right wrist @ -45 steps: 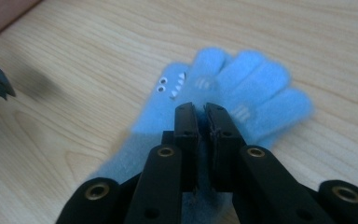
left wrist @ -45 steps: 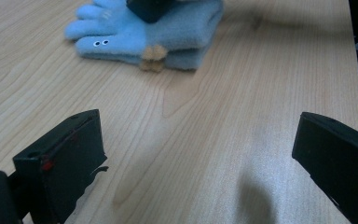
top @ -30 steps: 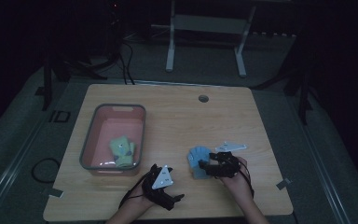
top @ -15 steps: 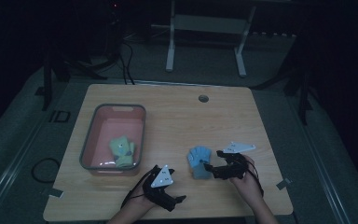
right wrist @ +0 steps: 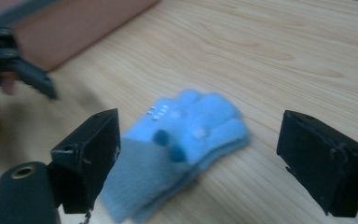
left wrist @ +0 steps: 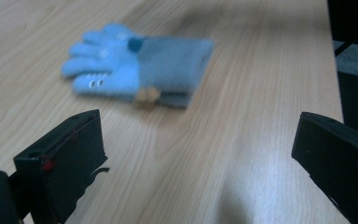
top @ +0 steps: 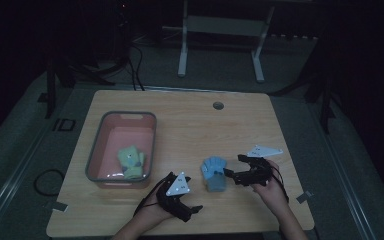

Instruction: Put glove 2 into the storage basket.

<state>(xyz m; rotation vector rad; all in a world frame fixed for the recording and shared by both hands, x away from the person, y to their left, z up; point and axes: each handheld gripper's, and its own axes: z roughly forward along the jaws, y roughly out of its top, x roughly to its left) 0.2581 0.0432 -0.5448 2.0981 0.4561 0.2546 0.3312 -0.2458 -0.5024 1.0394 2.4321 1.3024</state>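
Observation:
A pair of light blue gloves [top: 213,173] lies flat on the wooden table [top: 205,125], stacked, with grey cuffs. My right gripper [top: 232,166] sits just right of them. Its jaws have just been opening and now stand wide. In the right gripper view the gloves [right wrist: 186,140] lie on the table ahead of and between the jaws, and my right gripper [right wrist: 200,158] does not touch them. My left gripper [top: 190,197] rests near the front edge, open, left of the gloves. In the left gripper view my left gripper [left wrist: 200,154] is empty, with the gloves [left wrist: 140,65] farther ahead.
A pink bin [top: 100,150] with a grey rim stands at the left and holds green gloves [top: 131,160]. A round cable hole [top: 218,105] sits near the table's far edge. A metal stand [top: 220,25] rises beyond the table.
My right gripper has drawn back to the right, off the blue gloves, with its jaws spreading. The gloves stay on the table. The left gripper has hardly moved.

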